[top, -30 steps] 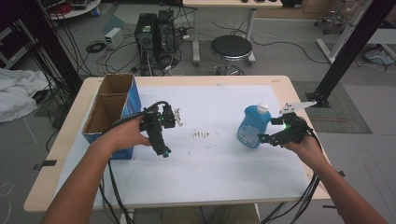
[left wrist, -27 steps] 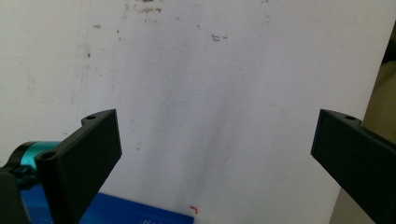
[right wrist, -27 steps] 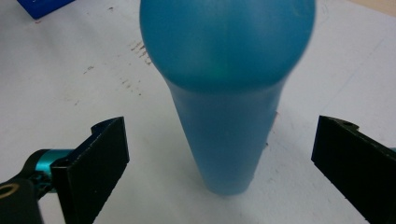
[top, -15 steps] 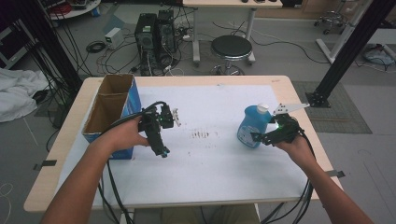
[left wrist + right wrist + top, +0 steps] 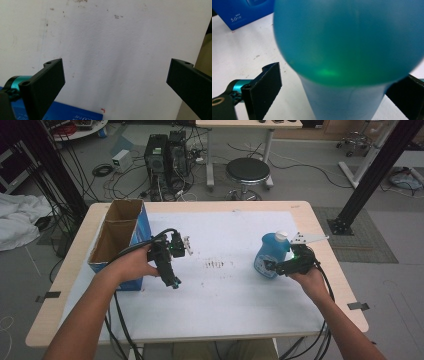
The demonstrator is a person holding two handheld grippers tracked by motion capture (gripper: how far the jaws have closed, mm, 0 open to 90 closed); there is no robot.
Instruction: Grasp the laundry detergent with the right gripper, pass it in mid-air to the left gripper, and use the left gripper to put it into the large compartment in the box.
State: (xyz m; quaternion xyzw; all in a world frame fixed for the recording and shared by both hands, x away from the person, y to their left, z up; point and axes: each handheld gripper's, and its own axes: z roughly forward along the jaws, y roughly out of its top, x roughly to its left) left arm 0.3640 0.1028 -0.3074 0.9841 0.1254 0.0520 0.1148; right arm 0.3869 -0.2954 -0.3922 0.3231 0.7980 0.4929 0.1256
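Only "5.0", on blue box [image 5: 242, 12]

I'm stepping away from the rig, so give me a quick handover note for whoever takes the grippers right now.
Right gripper: open, jaws either side of the blue bottle, not closed on it yet.
Left gripper: open, holding nothing, over the white mat beside the blue cardboard box.
The bottle stands upright at the mat's right side. The box looks empty.
Done: right gripper lined up on the bottle.
Left: close on it and lift; likely destination is the box.
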